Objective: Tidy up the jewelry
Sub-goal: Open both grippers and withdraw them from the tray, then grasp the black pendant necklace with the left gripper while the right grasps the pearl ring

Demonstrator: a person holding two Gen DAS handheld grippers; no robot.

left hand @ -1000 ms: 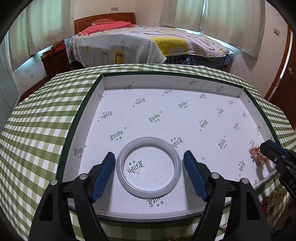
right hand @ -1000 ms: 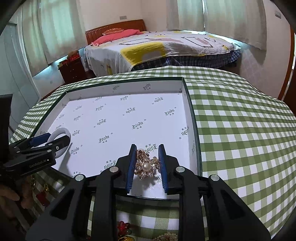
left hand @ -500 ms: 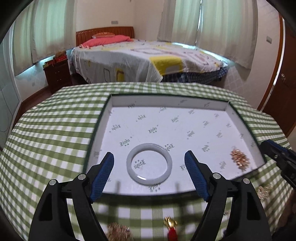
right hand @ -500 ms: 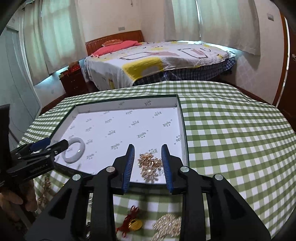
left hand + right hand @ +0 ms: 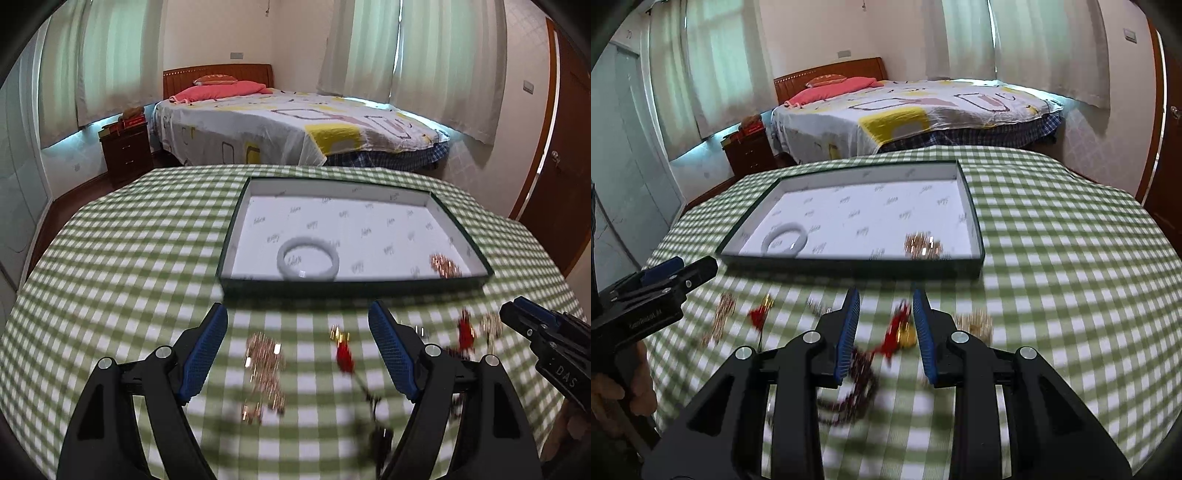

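Note:
A dark green tray (image 5: 351, 286) with white printed lining sits on the checked tablecloth. In it lie a white bangle (image 5: 307, 258) at the near left and a gold brooch (image 5: 445, 266) at the near right. My left gripper (image 5: 298, 308) hangs open and empty before the tray, over a gold chain piece (image 5: 264, 365) and a red tassel charm (image 5: 343, 354). In the right wrist view the tray (image 5: 849, 266), bangle (image 5: 785, 240) and brooch (image 5: 923, 245) show again. My right gripper (image 5: 885, 295) is open above a red and gold pendant (image 5: 901, 328), not touching it.
More loose jewelry lies on the cloth near the front: a dark beaded bracelet (image 5: 857, 384) and a gold cluster (image 5: 975, 323). A person's hand holds the left gripper's handle. A bed and a nightstand stand beyond the table.
Both grippers have drawn back and up out of the tray toward the near side. The bangle and brooch stay lying in the tray. Loose jewelry on the cloth has come into view.

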